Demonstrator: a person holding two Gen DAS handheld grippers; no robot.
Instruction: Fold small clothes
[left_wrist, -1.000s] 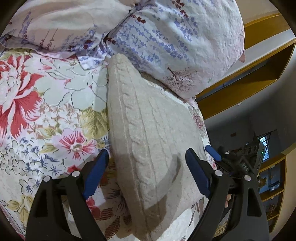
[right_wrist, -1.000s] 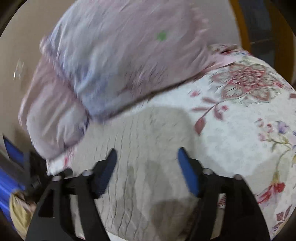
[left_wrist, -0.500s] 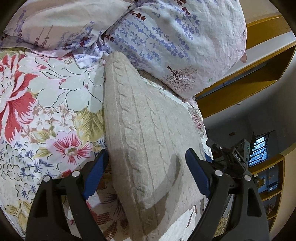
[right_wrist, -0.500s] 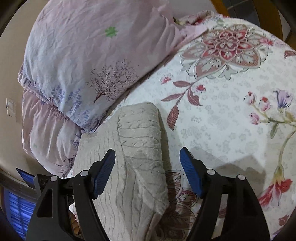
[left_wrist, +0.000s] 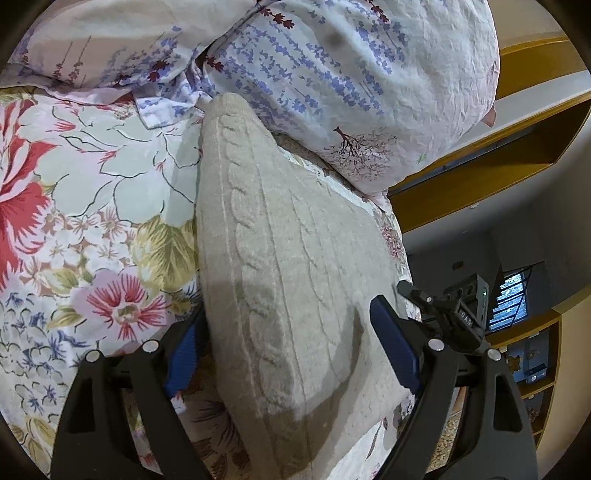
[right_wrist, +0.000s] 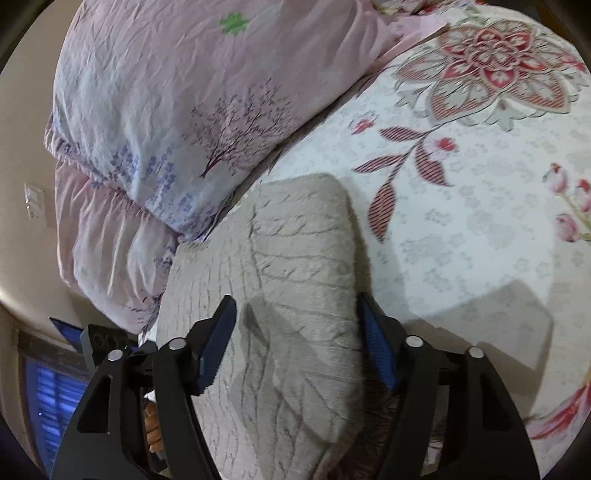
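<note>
A beige cable-knit sweater (left_wrist: 291, 280) lies folded into a thick pad on the floral bedsheet (left_wrist: 85, 206), its far end against the pillows. My left gripper (left_wrist: 284, 347) is open and straddles its near end, one blue finger at each side. In the right wrist view the same sweater (right_wrist: 291, 280) lies under my right gripper (right_wrist: 295, 350), which is open with a finger at each side of the fold. The right gripper's black body also shows in the left wrist view (left_wrist: 458, 314), at the sweater's right edge.
Two pillows with lavender print (left_wrist: 351, 81) are stacked at the head of the bed, touching the sweater's far end; they also show in the right wrist view (right_wrist: 177, 110). A yellow wooden bed frame (left_wrist: 480, 162) and shelves (left_wrist: 532, 365) lie to the right. Flowered sheet (right_wrist: 480, 221) spreads to the right.
My right gripper swung from a blurred view over the flat knit to the sweater's folded edge. The left gripper crept forward slightly, so the sweater fills more of its gap. Both stayed open.
</note>
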